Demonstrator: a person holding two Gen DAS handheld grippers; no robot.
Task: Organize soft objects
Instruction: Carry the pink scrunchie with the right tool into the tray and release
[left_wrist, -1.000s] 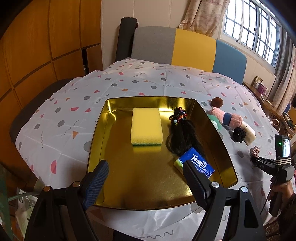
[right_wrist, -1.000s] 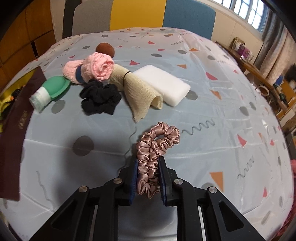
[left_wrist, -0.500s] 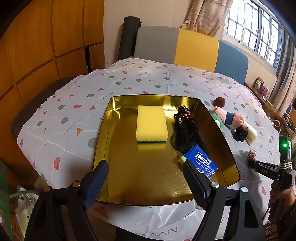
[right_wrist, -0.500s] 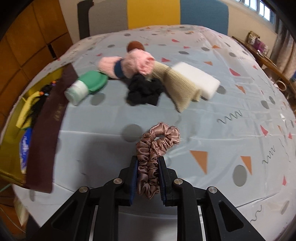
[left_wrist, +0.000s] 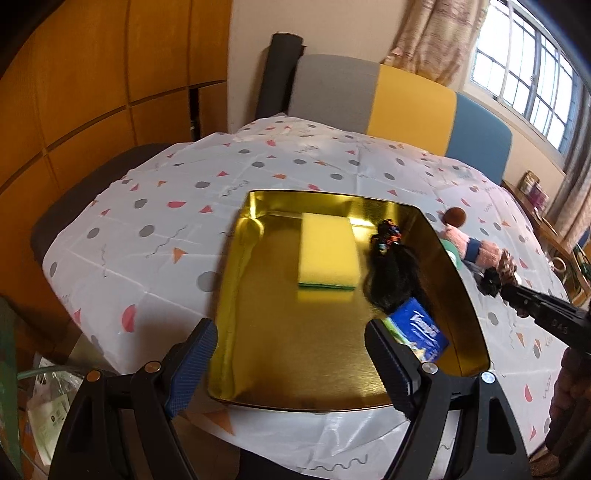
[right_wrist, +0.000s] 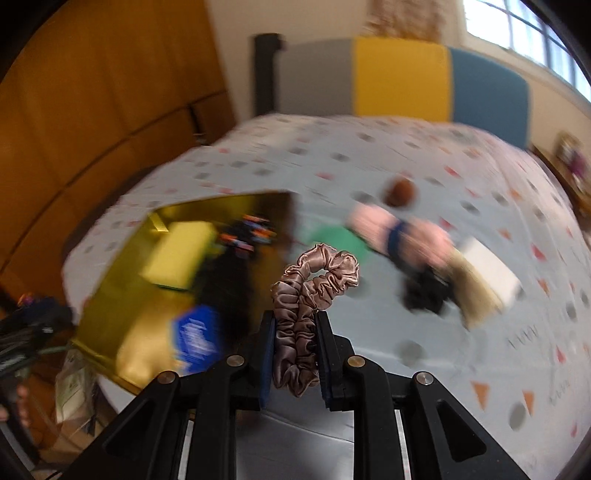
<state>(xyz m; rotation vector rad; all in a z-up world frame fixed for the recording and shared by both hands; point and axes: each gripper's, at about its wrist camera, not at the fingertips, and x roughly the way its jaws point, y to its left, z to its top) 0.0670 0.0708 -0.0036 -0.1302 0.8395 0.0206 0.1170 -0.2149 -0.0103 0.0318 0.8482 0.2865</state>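
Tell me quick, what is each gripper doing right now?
Left gripper: open, holding nothing, above the gold tray.
Right gripper: closed on the pink scrunchie.

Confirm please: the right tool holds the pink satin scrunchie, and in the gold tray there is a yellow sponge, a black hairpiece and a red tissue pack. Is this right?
Not quite. The tissue pack is blue, not red, as the left wrist view shows. The rest stands: the right tool holds the pink satin scrunchie, and the gold tray contains the yellow sponge and black hairpiece.
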